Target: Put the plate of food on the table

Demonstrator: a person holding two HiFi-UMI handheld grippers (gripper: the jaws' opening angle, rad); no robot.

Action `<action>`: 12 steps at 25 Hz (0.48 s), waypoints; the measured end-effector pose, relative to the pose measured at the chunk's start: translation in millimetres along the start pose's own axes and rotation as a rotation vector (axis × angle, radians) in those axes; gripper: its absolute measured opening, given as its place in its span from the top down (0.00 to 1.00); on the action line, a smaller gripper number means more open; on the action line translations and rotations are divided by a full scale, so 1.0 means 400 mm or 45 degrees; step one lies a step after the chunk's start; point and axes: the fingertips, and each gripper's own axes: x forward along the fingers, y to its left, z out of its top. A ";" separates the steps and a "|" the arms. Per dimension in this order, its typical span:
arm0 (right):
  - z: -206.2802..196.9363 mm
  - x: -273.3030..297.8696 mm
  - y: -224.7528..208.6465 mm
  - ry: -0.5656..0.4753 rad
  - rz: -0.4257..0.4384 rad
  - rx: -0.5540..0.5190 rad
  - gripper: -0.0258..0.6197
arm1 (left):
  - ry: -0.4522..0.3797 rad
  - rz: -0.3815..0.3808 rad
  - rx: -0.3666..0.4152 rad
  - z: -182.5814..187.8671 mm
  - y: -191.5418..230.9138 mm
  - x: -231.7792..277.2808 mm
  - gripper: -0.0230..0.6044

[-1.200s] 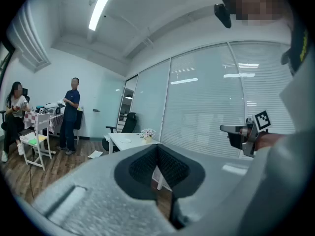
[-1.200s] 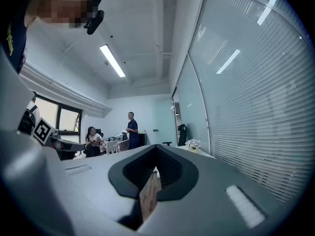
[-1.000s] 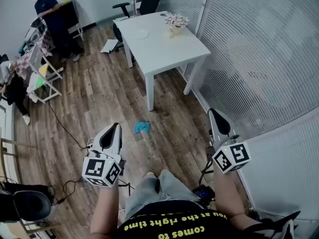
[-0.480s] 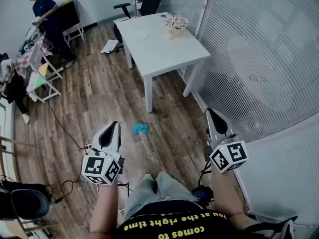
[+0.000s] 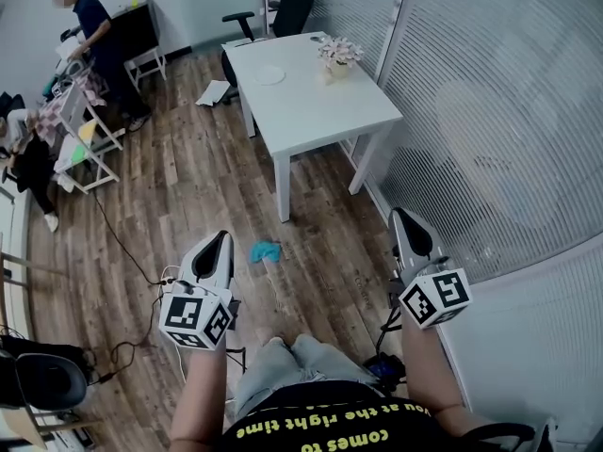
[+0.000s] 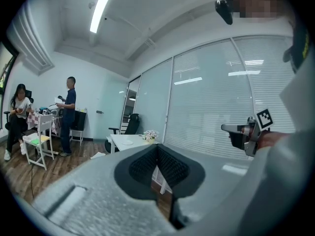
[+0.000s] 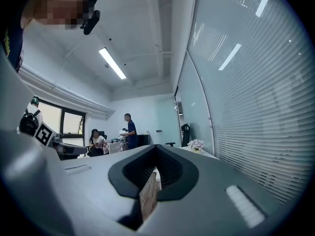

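Head view: white table (image 5: 311, 97) stands ahead, its near edge facing open wood floor (image 5: 188, 186). A plate (image 5: 268, 74) lies on the table's far half, near the flower pot (image 5: 337, 53). Glass wall (image 5: 490, 111) close on the right. Left gripper (image 5: 219, 243) and right gripper (image 5: 403, 217) are well short of the table.
Left gripper view: jaws together, nothing between.
Right gripper view: jaws closed, empty.

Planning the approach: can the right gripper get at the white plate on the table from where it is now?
Probably not from here. The right gripper is shut, and the plate lies on the white table, far ahead across the wood floor. The way looks free, so stepping closer should do.
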 end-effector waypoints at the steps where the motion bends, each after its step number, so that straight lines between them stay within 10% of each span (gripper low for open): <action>1: -0.002 0.003 -0.004 -0.002 0.003 0.001 0.96 | -0.001 0.003 -0.002 -0.003 0.000 0.004 0.96; 12: -0.016 0.083 -0.025 0.002 0.014 0.018 0.96 | 0.000 0.017 -0.022 0.001 0.040 0.071 0.96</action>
